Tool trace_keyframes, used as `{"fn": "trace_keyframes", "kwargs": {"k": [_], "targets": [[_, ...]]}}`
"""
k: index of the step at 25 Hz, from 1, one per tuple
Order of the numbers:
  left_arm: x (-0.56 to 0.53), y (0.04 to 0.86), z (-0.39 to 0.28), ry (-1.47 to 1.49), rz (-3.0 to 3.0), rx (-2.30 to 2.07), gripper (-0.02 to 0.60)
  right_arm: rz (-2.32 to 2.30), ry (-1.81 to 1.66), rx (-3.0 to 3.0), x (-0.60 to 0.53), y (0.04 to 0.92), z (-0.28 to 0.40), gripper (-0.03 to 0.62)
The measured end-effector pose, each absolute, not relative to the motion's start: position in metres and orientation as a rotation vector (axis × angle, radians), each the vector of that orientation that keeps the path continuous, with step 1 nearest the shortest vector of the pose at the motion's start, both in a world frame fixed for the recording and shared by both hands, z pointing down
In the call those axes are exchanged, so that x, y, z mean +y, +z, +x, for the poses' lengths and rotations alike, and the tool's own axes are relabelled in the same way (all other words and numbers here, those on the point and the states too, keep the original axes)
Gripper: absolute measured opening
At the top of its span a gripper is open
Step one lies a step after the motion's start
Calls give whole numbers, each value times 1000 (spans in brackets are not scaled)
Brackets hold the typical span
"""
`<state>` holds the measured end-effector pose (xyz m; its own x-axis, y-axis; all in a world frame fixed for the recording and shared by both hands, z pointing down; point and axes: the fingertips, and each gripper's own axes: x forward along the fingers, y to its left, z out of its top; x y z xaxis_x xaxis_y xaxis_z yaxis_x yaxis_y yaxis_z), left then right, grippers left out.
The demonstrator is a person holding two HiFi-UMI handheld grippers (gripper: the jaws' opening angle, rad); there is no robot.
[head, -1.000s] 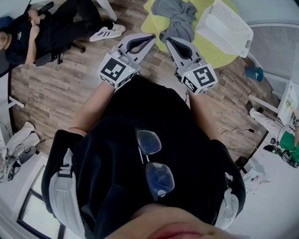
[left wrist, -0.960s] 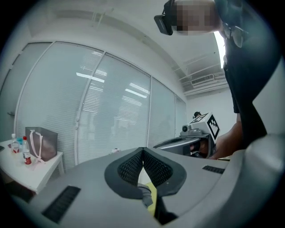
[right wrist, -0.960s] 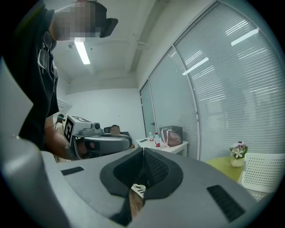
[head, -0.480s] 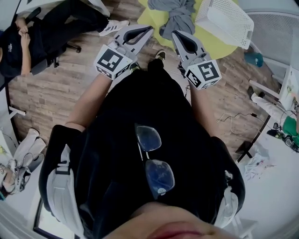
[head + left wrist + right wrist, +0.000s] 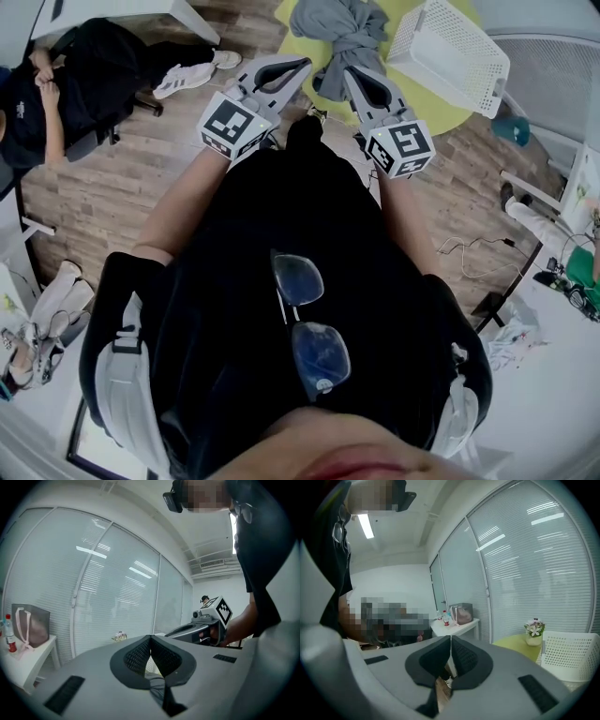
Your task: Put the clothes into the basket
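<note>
Both bare forearms reach forward from the person's black top, holding the left gripper (image 5: pixel 298 66) and the right gripper (image 5: pixel 351 75) side by side, with their tips angled toward each other. Each claw is pressed together at the tips with nothing in it. The crumpled grey clothes (image 5: pixel 342 28) lie ahead of the tips on the round yellow-green table (image 5: pixel 441 108), beside the tilted white perforated plastic basket (image 5: pixel 455 52).

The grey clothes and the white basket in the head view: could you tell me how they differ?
The grey clothes form a crumpled heap; the white basket is a rigid, perforated box. The clothes lie at the left, the basket at the right, empty. Both rest on the yellow-green table.
</note>
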<state>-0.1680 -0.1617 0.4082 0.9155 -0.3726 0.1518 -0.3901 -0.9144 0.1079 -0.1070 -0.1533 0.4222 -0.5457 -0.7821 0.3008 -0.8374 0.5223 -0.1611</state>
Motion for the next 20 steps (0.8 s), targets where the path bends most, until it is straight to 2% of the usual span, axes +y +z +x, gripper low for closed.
{"fn": "trace_keyframes", "kwargs": {"k": [17,20], "targets": [[-241,483,-74,249,2912,-556,9,1404,678,-2294,-232,532,-28,31],[-248,493,-64,279,2905,-577,9,1388,713,-2245,-237,550,-22,50]]}}
